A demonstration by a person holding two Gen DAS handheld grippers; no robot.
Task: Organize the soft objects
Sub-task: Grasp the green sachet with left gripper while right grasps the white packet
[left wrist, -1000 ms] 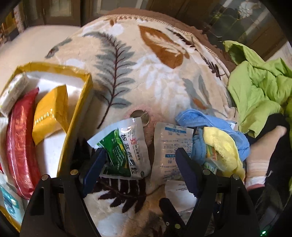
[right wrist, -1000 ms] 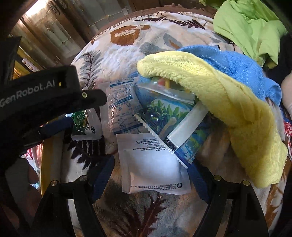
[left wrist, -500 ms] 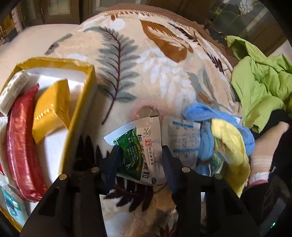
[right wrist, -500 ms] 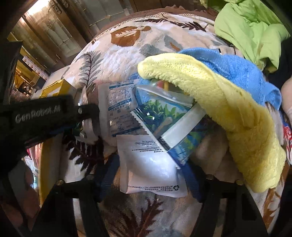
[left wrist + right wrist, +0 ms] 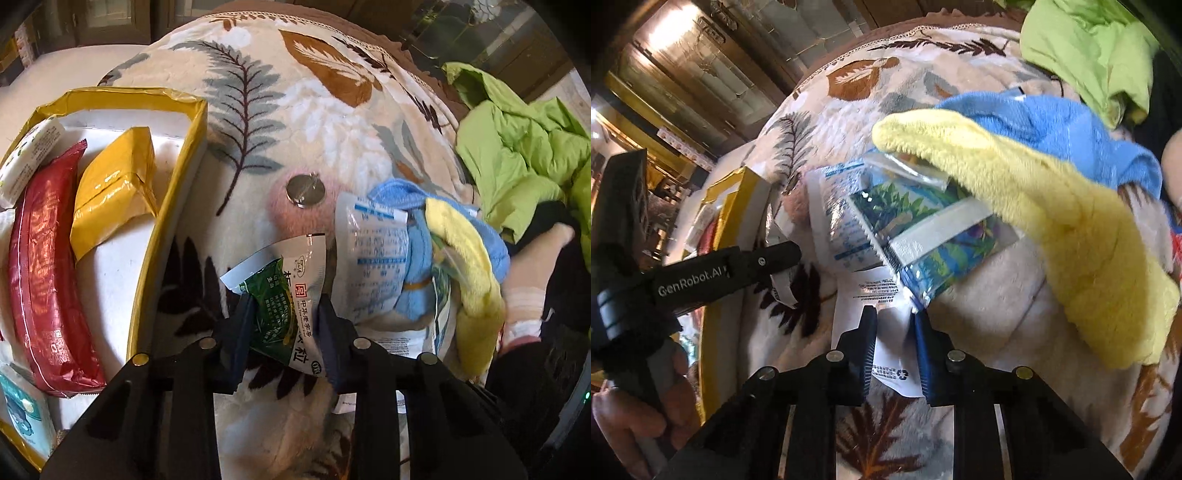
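The left gripper (image 5: 284, 325) is clenched on the green sachet (image 5: 286, 295), which rests at the near part of the leaf-patterned blanket (image 5: 295, 122), just beside the gold-rimmed box (image 5: 173, 206). The right gripper (image 5: 894, 350) has its jaws pressed on the lower part of a white sachet (image 5: 875, 299); it seems to be grasped, though the picture is a little blurred there.

The task looks about half done, as a judgement. In the box there lie already a red packet (image 5: 44, 266), a yellow packet (image 5: 110, 195) and a small white pack (image 5: 29, 155). On the blanket there remain a blue-printed sachet (image 5: 373, 254), a leaf-printed packet (image 5: 923, 229), the yellow towel (image 5: 1052, 221) and the blue towel (image 5: 1063, 122). The two held sachets probably go to the box next.

The left wrist view shows the inside of the box and a round metal disc (image 5: 306, 189) on the blanket, which the right view does not show clearly. The right wrist view shows the leaf-printed packet half under the yellow towel, and the person's hand (image 5: 631, 417) which holds the left gripper's handle.
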